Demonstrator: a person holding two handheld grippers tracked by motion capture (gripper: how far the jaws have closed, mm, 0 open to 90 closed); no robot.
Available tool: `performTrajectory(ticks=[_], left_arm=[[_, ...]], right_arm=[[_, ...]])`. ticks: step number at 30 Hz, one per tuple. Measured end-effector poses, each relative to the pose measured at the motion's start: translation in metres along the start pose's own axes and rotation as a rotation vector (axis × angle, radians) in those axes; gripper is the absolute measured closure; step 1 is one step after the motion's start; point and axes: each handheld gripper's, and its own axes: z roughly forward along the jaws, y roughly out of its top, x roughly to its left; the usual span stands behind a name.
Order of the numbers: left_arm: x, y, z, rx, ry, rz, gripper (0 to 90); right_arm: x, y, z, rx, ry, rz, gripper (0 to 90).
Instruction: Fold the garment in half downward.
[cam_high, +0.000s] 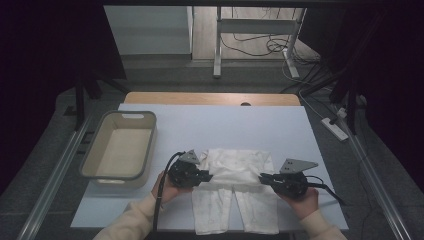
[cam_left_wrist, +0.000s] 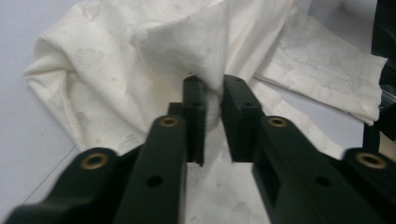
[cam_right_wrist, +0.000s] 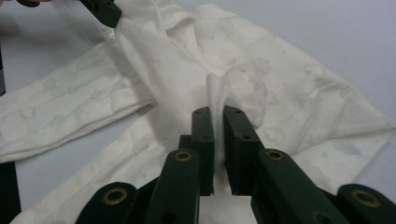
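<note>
A pair of small white trousers (cam_high: 235, 185) lies on the pale table, waist away from me, its two legs reaching the near edge. My left gripper (cam_high: 209, 176) is at the garment's left side, shut on a pinch of the white cloth (cam_left_wrist: 205, 60) that rises in a peak between its jaws. My right gripper (cam_high: 262, 177) is at the right side, shut on a thin fold of the cloth (cam_right_wrist: 215, 98). In the right gripper view the left gripper's tip (cam_right_wrist: 108, 13) holds the cloth at the top left. The trousers' legs (cam_right_wrist: 60, 112) lie flat.
A grey, empty plastic basket (cam_high: 95, 150) stands on the table's left part. The table's near edge runs just below the trouser legs. Beyond the far wooden edge (cam_high: 210, 98) are a desk frame (cam_high: 217, 45) and cables on the floor.
</note>
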Motion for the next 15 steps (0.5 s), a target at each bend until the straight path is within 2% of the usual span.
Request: performTrajectory(ticks=[4, 7, 10, 13, 15], left_arm=[[0.001, 0.002, -0.004, -0.017, 0.019, -0.021, 44.7], [0.003, 0.005, -0.011, -0.046, 0.030, -0.038, 39.8], [0.005, 0.008, -0.014, -0.064, 0.055, -0.049, 38.3], [0.006, 0.013, -0.013, -0.056, 0.090, -0.061, 37.6], [0.007, 0.016, -0.011, -0.051, 0.100, -0.056, 37.6]], right_arm=[[0.002, 0.000, -0.003, -0.014, -0.026, -0.004, 66.3], [0.000, 0.004, -0.009, -0.062, -0.037, 0.028, 57.8], [-0.005, 0.009, -0.013, -0.090, -0.039, 0.063, 54.9], [-0.007, 0.016, -0.012, -0.083, -0.043, 0.075, 54.2], [-0.006, 0.019, -0.006, -0.061, -0.028, 0.072, 53.7]])
